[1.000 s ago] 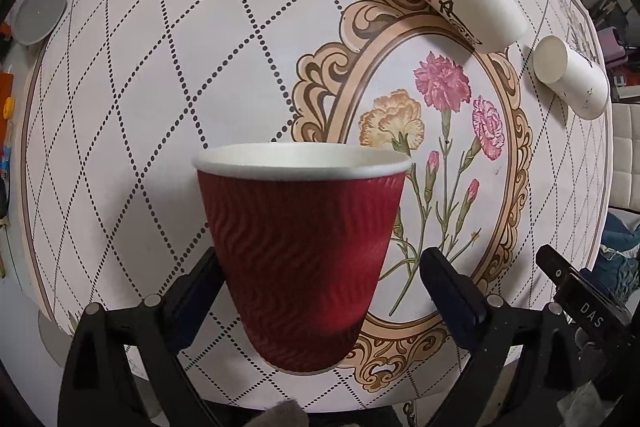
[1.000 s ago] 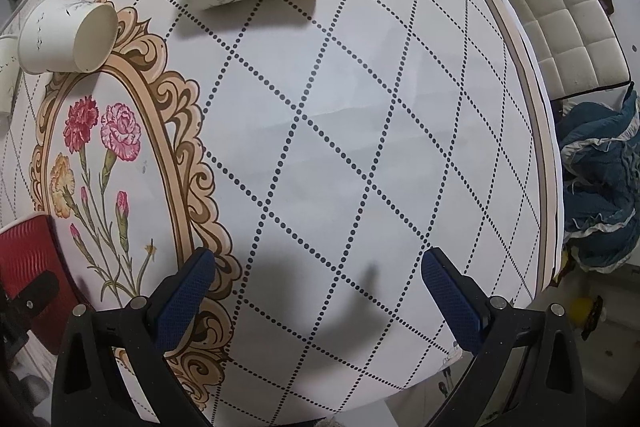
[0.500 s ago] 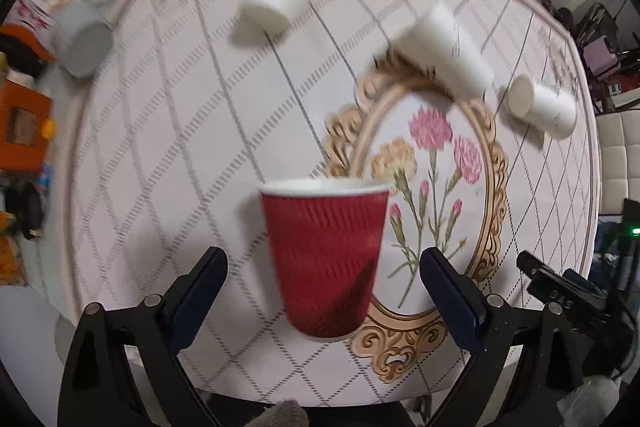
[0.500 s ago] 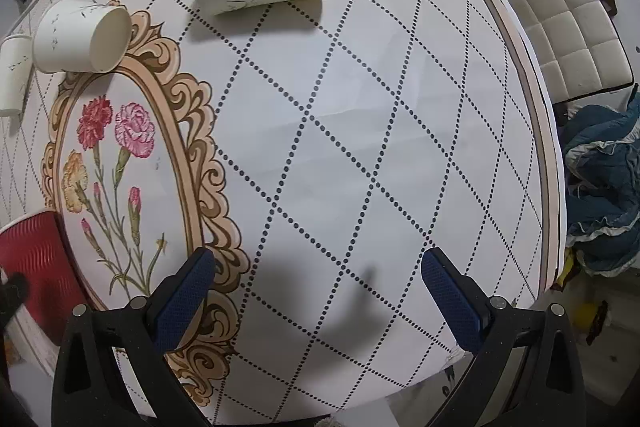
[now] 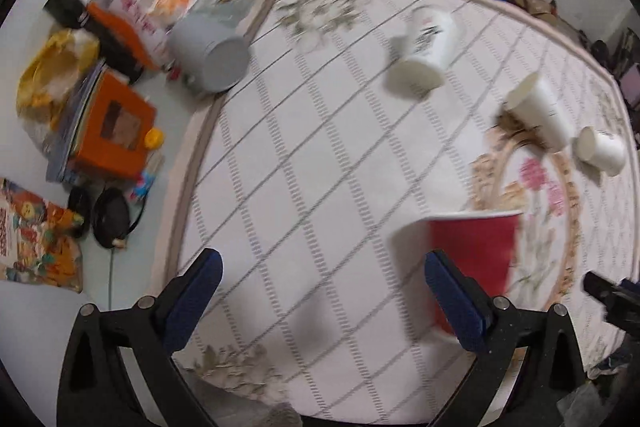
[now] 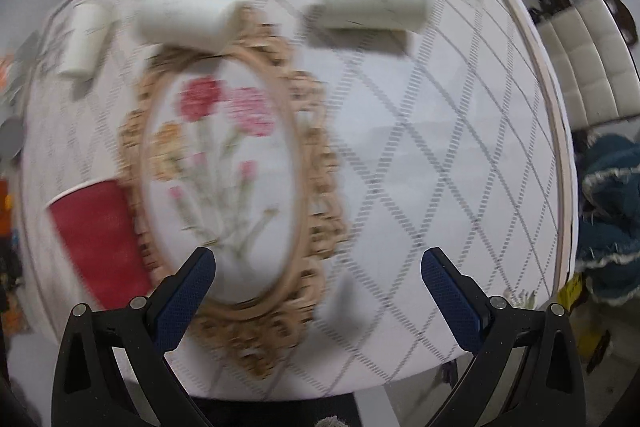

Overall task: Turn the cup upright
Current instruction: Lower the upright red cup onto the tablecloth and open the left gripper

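A red ribbed paper cup [image 5: 474,259] stands upright on the tablecloth, behind my left gripper's right finger; it also shows at the left of the right wrist view [image 6: 100,239]. My left gripper [image 5: 320,295] is open and empty, to the left of the cup. My right gripper [image 6: 318,291] is open and empty above the flower medallion [image 6: 224,163]. Three white cups lie on their sides [image 5: 424,55] [image 5: 536,115] [image 5: 600,149]. In the right wrist view they lie at the far side [image 6: 372,1] [image 6: 188,13] [image 6: 82,39].
A grey cup [image 5: 210,47] lies at the table's left edge. Orange boxes, bags and clutter [image 5: 108,123] sit on the floor to the left. A white chair [image 6: 592,63] and blue cloth [image 6: 612,219] are off the table's right side.
My left gripper has pulled back and swung left, leaving the red cup standing on the table. My right gripper has lifted and turned left toward the medallion. Both views are motion-blurred.
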